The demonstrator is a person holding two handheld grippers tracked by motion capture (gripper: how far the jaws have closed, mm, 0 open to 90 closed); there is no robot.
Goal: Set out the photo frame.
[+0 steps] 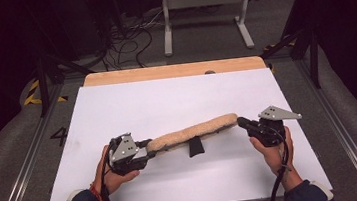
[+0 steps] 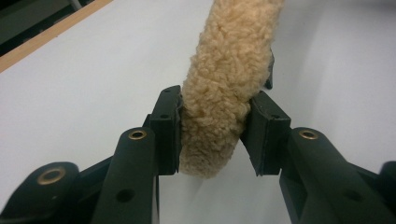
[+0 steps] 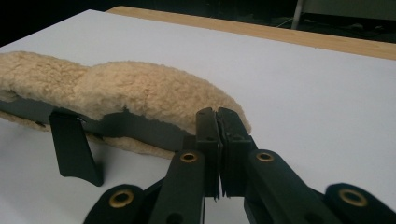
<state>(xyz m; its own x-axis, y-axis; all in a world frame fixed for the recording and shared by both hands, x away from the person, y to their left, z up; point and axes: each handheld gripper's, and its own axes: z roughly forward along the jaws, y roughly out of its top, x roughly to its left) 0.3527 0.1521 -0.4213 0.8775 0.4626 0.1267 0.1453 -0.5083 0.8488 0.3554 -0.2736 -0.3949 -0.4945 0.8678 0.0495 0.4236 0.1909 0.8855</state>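
Note:
A long tan fleece pad (image 1: pixel 192 131) with a dark lining hangs a little above the white board (image 1: pixel 176 100), held at both ends. My left gripper (image 1: pixel 149 149) is shut on its left end; in the left gripper view the fleece pad (image 2: pixel 229 70) bulges between the two jaws of that gripper (image 2: pixel 217 100). My right gripper (image 1: pixel 241 122) meets the right end. In the right gripper view its jaws (image 3: pixel 217 114) are pressed together at the thin edge of the pad (image 3: pixel 140 88). A black tab (image 3: pixel 74 149) hangs from the pad's underside down to the board.
The board lies on a wooden table whose far edge (image 1: pixel 173 71) shows beyond it. Past the table stand a white metal frame (image 1: pixel 204 7) and loose cables (image 1: pixel 125 40) on the floor. Dark struts flank both sides.

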